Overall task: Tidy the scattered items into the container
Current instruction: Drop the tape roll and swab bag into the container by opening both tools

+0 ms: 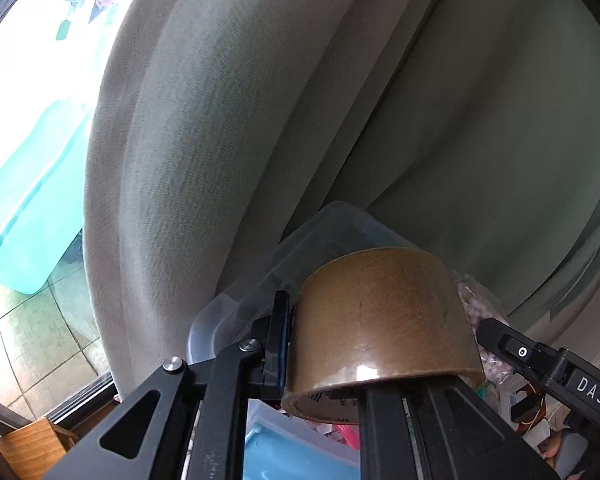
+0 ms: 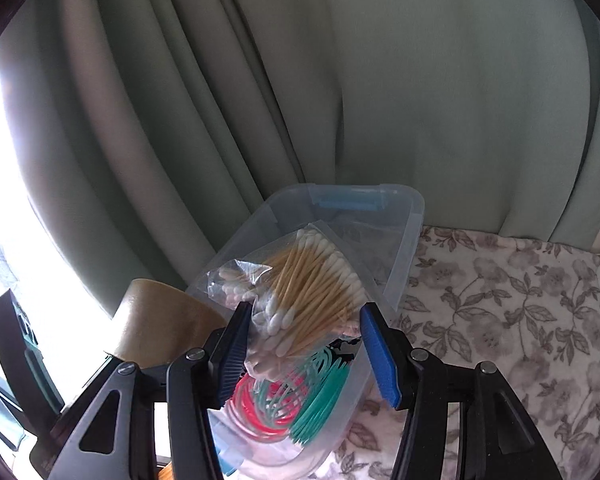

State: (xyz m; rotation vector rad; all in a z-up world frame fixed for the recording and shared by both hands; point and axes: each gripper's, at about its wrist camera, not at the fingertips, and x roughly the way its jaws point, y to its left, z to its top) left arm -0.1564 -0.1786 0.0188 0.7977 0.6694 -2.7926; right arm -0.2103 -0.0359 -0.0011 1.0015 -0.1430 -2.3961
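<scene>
1. Right wrist view: right gripper [image 2: 304, 330] has its blue pads [image 2: 380, 354] clamped on a clear bag of swabs [image 2: 312, 284], held over the open bin [image 2: 410, 216]. Bag is above the rim, not yet released.
2. Bin sits on a floral cloth [image 2: 500, 300] in front of a grey-green curtain [image 2: 420, 80]. Already inside: a bundle of pink and teal bands [image 2: 296, 396] at the near end (looks bagged, can't confirm). Far end of the bin reads mostly bare.
3. Left wrist view: left gripper [image 1: 324, 364] is pinching the wall of a brown tape roll [image 1: 384, 320], one finger inside the core, one outside. Roll is in the air just beside the bin's near-left corner, not in it. Same roll shows at left in the right view.
4. Progress, my read: partly done. Bands are in; swabs and tape are both in hand at the bin, so two drops remain. Whether more items lie loose elsewhere can't be told, the views cover little of the surface.
5. Writing: "DAS" in white on the right gripper's arm [image 1: 572, 384] in the left view. Printed marks inside the tape core, too small to read. No readable label on the swab bag or bin.
</scene>
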